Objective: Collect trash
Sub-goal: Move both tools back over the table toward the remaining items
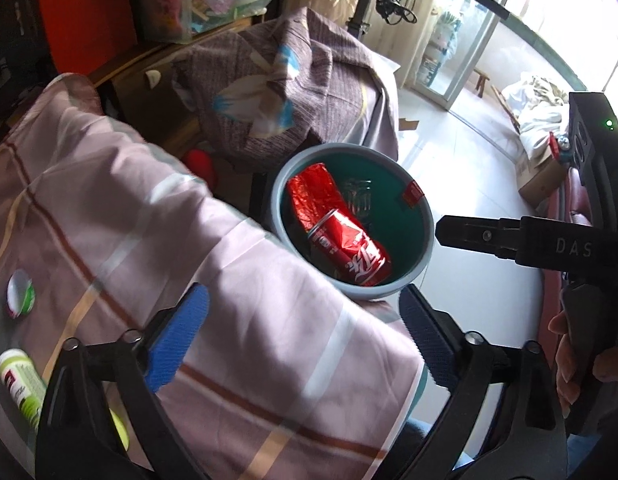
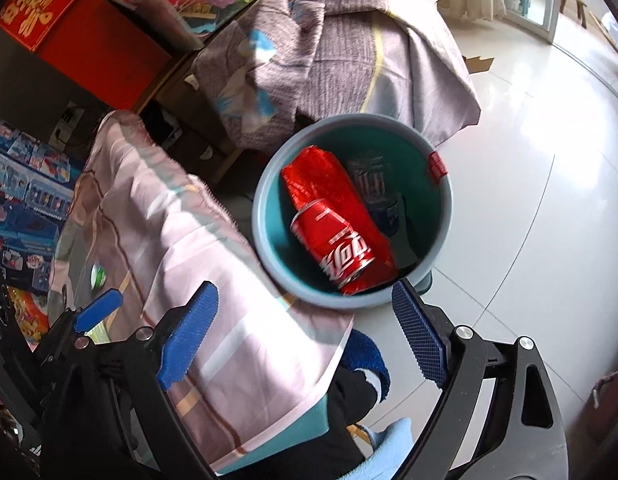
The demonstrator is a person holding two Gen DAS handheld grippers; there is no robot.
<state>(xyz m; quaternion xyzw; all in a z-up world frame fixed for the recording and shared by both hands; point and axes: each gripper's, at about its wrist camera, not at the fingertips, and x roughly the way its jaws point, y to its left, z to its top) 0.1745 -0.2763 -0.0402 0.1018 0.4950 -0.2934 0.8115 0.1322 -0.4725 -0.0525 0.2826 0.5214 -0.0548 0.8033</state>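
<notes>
Both hand-held grippers — left (image 1: 305,340), right (image 2: 305,336) — gape empty above the bin (image 2: 445,216), where the cola can (image 2: 335,246) lies as collected trash.

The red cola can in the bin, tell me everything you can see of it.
The red aluminium cola can lies on its side inside the round grey bin with a teal interior, silver top end pointing away from the camera, white script across its side. It looks slightly dented. It rests on a crumpled red foil wrapper, beside a dark package. Neither gripper touches it.
</notes>
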